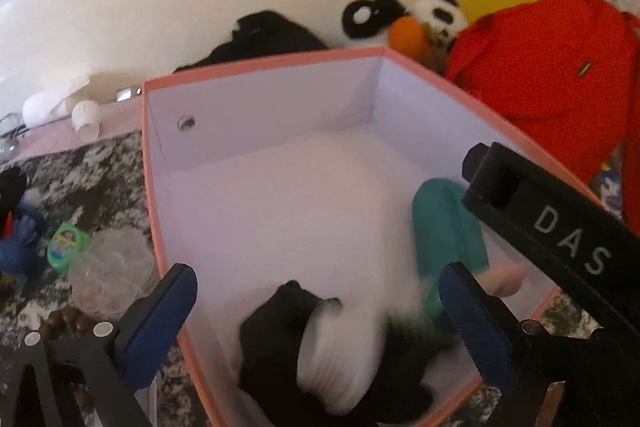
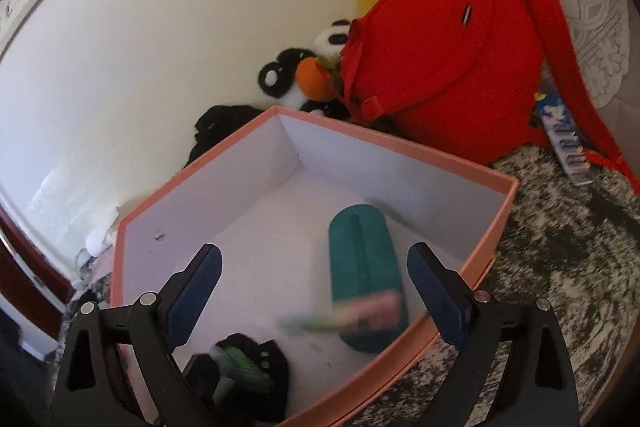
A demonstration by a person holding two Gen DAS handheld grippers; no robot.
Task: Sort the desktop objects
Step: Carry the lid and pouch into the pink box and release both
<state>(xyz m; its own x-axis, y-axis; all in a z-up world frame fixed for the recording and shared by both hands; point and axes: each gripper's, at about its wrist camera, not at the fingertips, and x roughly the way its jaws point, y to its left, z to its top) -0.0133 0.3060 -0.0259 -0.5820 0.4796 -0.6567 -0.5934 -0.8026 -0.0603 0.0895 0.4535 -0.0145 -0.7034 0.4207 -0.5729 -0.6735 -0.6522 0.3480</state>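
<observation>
A pink-rimmed box with a white inside stands on the patterned cloth; it also shows in the right wrist view. Inside lie a teal case, a blurred pink and green item and a black-and-white plush. My left gripper is open above the plush, empty. My right gripper is open over the box, empty; its black body shows in the left wrist view.
A red backpack, panda plush toys and a black cloth lie behind the box by the wall. A clear plastic container, green item and wooden beads lie left of the box. A blue-white pack lies right.
</observation>
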